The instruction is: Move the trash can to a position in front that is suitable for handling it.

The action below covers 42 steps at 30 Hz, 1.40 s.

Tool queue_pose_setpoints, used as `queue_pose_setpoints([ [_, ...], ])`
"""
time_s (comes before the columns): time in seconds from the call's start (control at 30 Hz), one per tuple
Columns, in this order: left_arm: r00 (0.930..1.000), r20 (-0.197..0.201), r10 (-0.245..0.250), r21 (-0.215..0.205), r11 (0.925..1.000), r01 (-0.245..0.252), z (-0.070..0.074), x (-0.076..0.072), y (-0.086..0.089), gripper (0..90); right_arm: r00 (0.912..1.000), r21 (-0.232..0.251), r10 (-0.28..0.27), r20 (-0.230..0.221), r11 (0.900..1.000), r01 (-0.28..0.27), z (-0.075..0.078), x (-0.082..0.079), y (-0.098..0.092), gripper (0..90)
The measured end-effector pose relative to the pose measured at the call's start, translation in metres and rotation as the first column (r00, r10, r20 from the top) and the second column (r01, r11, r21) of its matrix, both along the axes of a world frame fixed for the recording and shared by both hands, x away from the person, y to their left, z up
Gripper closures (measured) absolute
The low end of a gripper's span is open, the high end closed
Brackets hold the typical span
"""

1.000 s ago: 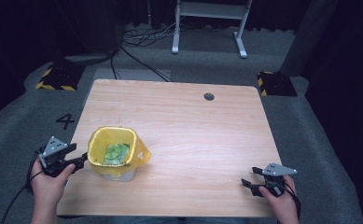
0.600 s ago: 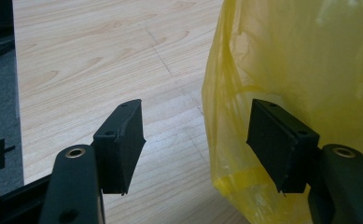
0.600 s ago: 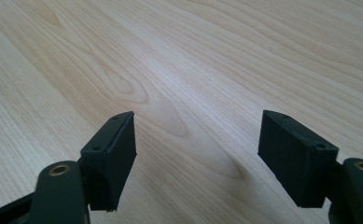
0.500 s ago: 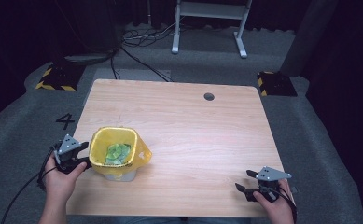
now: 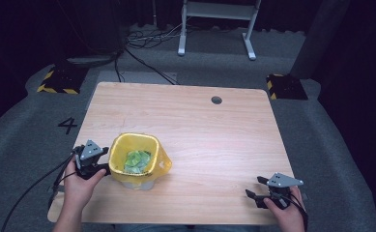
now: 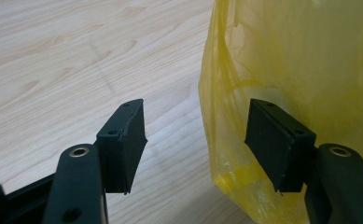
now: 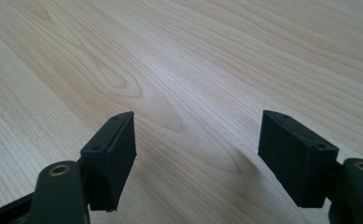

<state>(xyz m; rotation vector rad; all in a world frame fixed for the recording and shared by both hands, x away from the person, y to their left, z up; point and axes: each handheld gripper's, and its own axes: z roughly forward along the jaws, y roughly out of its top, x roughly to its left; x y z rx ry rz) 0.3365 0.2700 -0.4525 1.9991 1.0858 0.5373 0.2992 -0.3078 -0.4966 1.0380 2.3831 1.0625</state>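
Inside yellow bag (image 5: 162, 162), green contents (image 5: 136, 161) indistinct; bin beneath mostly hidden

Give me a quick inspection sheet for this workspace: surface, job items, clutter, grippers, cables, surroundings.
Surface: wooden table, with a round grommet hole near the far edge.
Job's things: small bin lined with a yellow bag, green scraps inside.
Clutter: nothing seen.
Grippers: left gripper at the bin's side, its jaws just closing, a fold of bag between them but not pinched; right gripper open over bare wood near the table's front right corner.
Cables: one trails from the left gripper off the table's front left edge; more lie on the floor beyond.
Surroundings: grey carpet marked 4, white stand legs, hazard-striped blocks.
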Motion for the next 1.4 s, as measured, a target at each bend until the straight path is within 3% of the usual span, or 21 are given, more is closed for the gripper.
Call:
queue_pose_setpoints([
  [0.07, 0.9999, -0.004, -0.017, -0.003, 0.9999, 0.017, 0.0, -0.001, -0.008, 37.6, 1.0, -0.001, 0.002, 0.001, 1.0, -0.002, 0.0, 0.0, 0.001, 27.9],
  [0.17, 0.9991, 0.011, -0.041, 0.041, 0.9984, 0.04, 0.002, -0.002, -0.02, 37.6, 1.0, -0.003, 0.009, 0.003, 1.0, -0.009, 0.0, 0.0, 0.002, 27.9],
  [0.47, 0.9954, -0.007, -0.096, 0.046, 0.9943, 0.096, 0.004, -0.014, -0.062, 36.0, 0.9999, -0.001, 0.008, 0.006, 1.0, -0.008, 0.002, -0.001, 0.001, 27.8],
  [0.53, 0.993, -0.009, -0.117, 0.059, 0.9913, 0.118, 0.003, -0.015, -0.072, 35.9, 0.9999, -0.002, 0.01, 0.005, 1.0, -0.01, 0.002, -0.001, 0.001, 27.8],
  [0.6, 0.9889, -0.027, -0.146, 0.032, 0.9886, 0.147, -0.001, -0.015, -0.08, 36.6, 0.9999, -0.002, 0.01, 0.004, 1.0, -0.01, 0.002, -0.001, 0.001, 27.9],
  [0.73, 0.9859, -0.032, -0.164, 0.09, 0.9819, 0.166, -0.006, -0.016, -0.1, 36.2, 1.0, -0.003, 0.009, 0.003, 1.0, -0.009, 0.001, 0.0, 0.001, 27.9],
  [0.87, 0.9797, -0.047, -0.195, 0.08, 0.9769, 0.198, -0.006, -0.02, -0.115, 36.5, 1.0, -0.001, 0.005, 0.001, 1.0, -0.005, 0.001, 0.0, -0.002, 27.8],
  [1.1, 0.97, -0.072, -0.232, 0.105, 0.9653, 0.239, -0.011, -0.024, -0.139, 34.8, 0.9999, 0.004, 0.011, -0.006, 1.0, -0.01, 0.0, 0.0, -0.002, 27.8],
  [1.4, 0.9629, -0.071, -0.26, 0.085, 0.9603, 0.266, -0.012, -0.022, -0.156, 33.6, 0.9998, 0.006, 0.013, -0.012, 1.0, -0.013, -0.002, 0.0, 0.0, 27.8],
])
